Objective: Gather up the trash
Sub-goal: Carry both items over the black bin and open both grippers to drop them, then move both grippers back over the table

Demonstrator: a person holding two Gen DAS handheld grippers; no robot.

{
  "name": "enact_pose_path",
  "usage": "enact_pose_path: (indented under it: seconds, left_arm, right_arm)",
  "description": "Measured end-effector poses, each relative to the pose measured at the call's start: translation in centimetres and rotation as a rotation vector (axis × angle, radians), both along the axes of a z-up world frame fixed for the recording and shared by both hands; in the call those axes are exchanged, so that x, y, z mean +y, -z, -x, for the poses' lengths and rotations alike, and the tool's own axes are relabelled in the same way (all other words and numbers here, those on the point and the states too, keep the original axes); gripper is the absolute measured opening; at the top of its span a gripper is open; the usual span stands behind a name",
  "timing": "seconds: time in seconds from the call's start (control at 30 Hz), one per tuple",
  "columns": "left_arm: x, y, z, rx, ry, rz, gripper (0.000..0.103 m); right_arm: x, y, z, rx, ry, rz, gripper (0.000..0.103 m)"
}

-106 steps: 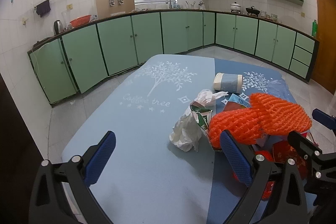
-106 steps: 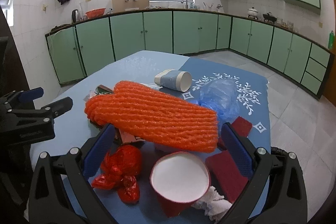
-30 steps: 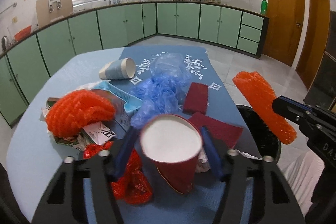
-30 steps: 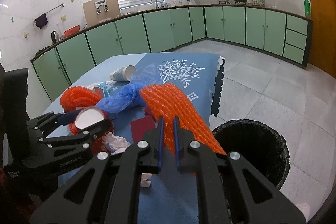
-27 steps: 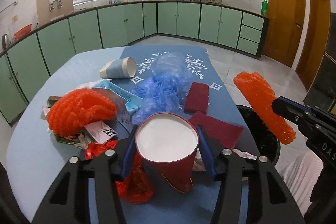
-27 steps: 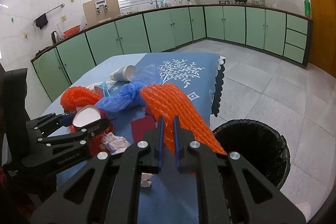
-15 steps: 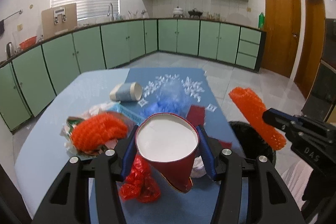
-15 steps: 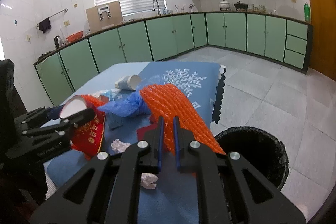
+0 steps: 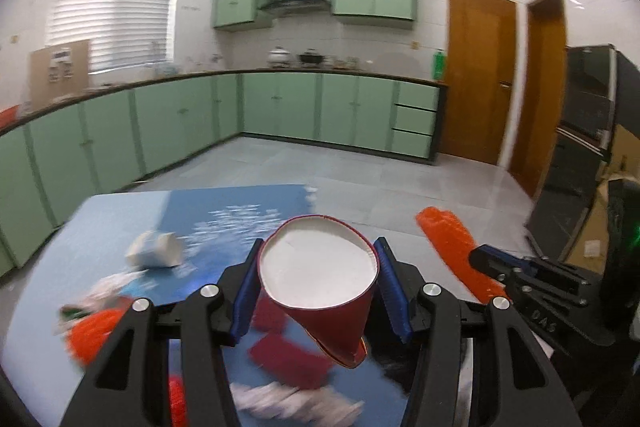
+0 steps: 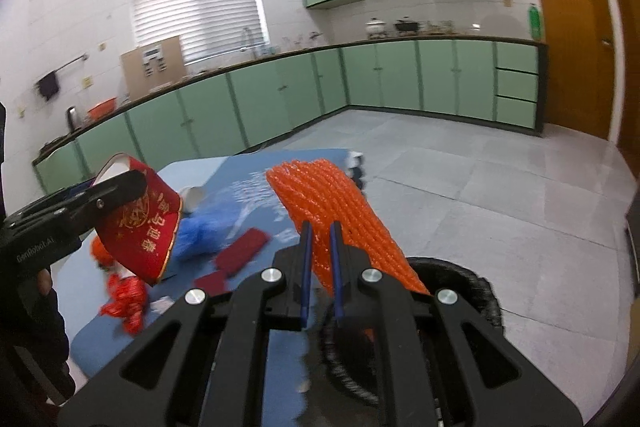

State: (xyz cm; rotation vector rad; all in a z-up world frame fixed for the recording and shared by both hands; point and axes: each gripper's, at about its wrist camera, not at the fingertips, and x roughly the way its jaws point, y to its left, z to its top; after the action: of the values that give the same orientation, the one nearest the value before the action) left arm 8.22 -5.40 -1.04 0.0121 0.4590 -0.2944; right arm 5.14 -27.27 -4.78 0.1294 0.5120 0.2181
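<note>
My left gripper (image 9: 318, 287) is shut on a red paper cup (image 9: 320, 281) with a white inside, held well above the blue table (image 9: 120, 227); the cup also shows in the right wrist view (image 10: 140, 223). My right gripper (image 10: 320, 251) is shut on an orange foam net (image 10: 332, 215), held over the black trash bin (image 10: 472, 287) beside the table; the net also shows in the left wrist view (image 9: 452, 247). More trash lies on the table: a second orange net (image 9: 94, 331), a red wrapper (image 10: 124, 299), a blue plastic bag (image 10: 204, 231), red cards (image 10: 240, 251), white tissue (image 9: 288, 399).
A tipped paper cup (image 9: 154, 255) lies at the far side of the table. Green cabinets (image 9: 280, 111) line the walls. Wooden doors (image 9: 480, 83) and a dark appliance (image 9: 588, 131) stand to the right. Grey tiled floor (image 10: 500, 187) surrounds the table.
Both grippers have risen and tilted up. The left lifted the red cup off the table after closing on it. The right carried the orange net over the bin.
</note>
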Motion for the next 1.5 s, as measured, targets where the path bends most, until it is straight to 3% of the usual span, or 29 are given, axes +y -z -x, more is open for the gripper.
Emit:
enact_pose_path:
  seconds: [0.3, 0.63, 0.73, 0.8, 0.83, 0.9, 0.97, 1.07, 1.3, 1.5]
  left_arm:
    - [-8.4, 4.7, -7.1, 0.114, 0.131, 0.002, 0.054]
    - [-12.7, 10.5, -12.2, 0.26, 0.148, -0.023, 0.054]
    - [-13.3, 11.5, -13.2, 0.292, 0.155, -0.026, 0.064]
    - [-13.4, 11.7, -13.4, 0.3, 0.155, -0.017, 0.071]
    - [-13.4, 11.7, -13.5, 0.303, 0.153, -0.012, 0.072]
    - [-13.1, 11.4, -13.7, 0.304, 0.145, -0.001, 0.073]
    - [-12.4, 10.7, -13.4, 0.294, 0.134, 0.012, 0.074]
    - [-10.4, 8.7, -12.0, 0.249, 0.1, 0.014, 0.079]
    - [-4.2, 5.4, -7.2, 0.167, 0.017, -0.026, 0.081]
    - [2.6, 4.3, -2.5, 0.15, -0.109, -0.056, 0.082]
  right_arm:
    - [-6.8, 5.5, -3.8, 0.115, 0.147, -0.023, 0.008]
    - [-9.8, 11.7, -8.2, 0.231, 0.204, -0.026, 0.012]
    - [-10.5, 12.8, -9.2, 0.262, 0.209, -0.032, 0.012]
    - [-11.1, 13.2, -9.8, 0.279, 0.214, -0.06, 0.017]
    - [-11.2, 13.3, -9.9, 0.284, 0.22, -0.064, 0.024]
    - [-11.4, 13.2, -9.8, 0.282, 0.229, -0.056, 0.042]
    - [-10.9, 12.6, -9.3, 0.266, 0.239, -0.043, 0.073]
    - [-9.6, 11.2, -8.3, 0.225, 0.223, -0.042, 0.089]
    - [-4.6, 7.1, -5.5, 0.159, 0.129, -0.082, 0.095]
    - [2.2, 5.0, -2.4, 0.103, -0.008, -0.029, 0.095]
